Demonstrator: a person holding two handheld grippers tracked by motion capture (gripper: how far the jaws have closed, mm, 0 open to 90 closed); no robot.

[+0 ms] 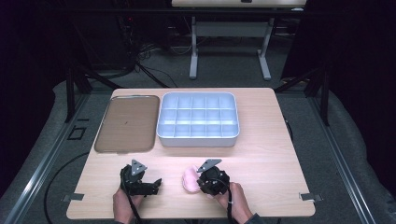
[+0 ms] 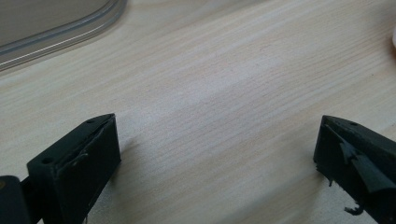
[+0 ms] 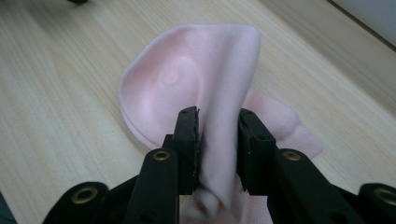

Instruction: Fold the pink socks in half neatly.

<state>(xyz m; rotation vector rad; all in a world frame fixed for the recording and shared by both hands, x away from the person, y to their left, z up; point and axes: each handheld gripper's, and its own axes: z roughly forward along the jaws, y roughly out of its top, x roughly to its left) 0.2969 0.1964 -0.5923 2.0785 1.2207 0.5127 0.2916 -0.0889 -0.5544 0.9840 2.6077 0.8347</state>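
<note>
Honestly, from the high view the pink cloth (image 1: 190, 179) is half hidden behind the right gripper (image 1: 201, 179), near the table's (image 1: 261, 154) front edge. The right gripper view shows more: a raised fold of that cloth (image 3: 196, 79) sits between slightly parted jaws; can't tell if they're pinching it. The left gripper (image 2: 217, 158) is spread wide over bare wood, its tips cut off below.
</note>
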